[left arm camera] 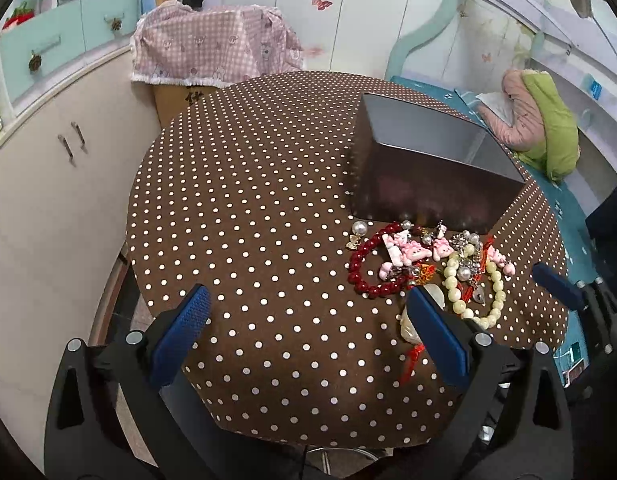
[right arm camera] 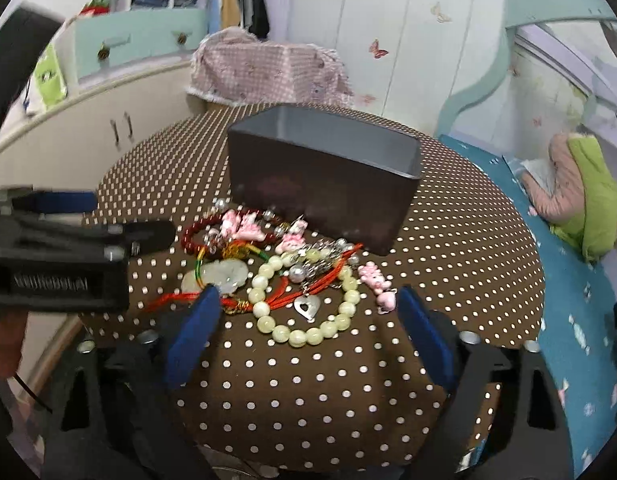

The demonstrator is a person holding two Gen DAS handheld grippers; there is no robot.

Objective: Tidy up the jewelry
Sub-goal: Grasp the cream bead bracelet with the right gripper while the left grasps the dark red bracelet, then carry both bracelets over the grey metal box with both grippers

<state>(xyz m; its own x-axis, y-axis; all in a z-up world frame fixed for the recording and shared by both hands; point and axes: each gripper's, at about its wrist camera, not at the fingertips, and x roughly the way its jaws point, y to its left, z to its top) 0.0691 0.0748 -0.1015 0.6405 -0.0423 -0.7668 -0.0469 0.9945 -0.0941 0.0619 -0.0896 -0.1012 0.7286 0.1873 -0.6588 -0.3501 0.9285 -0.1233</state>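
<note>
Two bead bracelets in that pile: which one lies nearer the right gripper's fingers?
The pale cream bead bracelet, lying just ahead of the open right gripper. The dark red bead bracelet lies farther back, close to the grey box.

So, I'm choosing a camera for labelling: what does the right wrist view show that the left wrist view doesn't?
Right wrist only: the silver heart pendant and pale jade pendant in full, and the left claw's body from the side. Left wrist only: the red bead bracelet as a whole ring, unblocked. Both share the dark open box, cream bead bracelet, pink charms and the dotted tablecloth.
</note>
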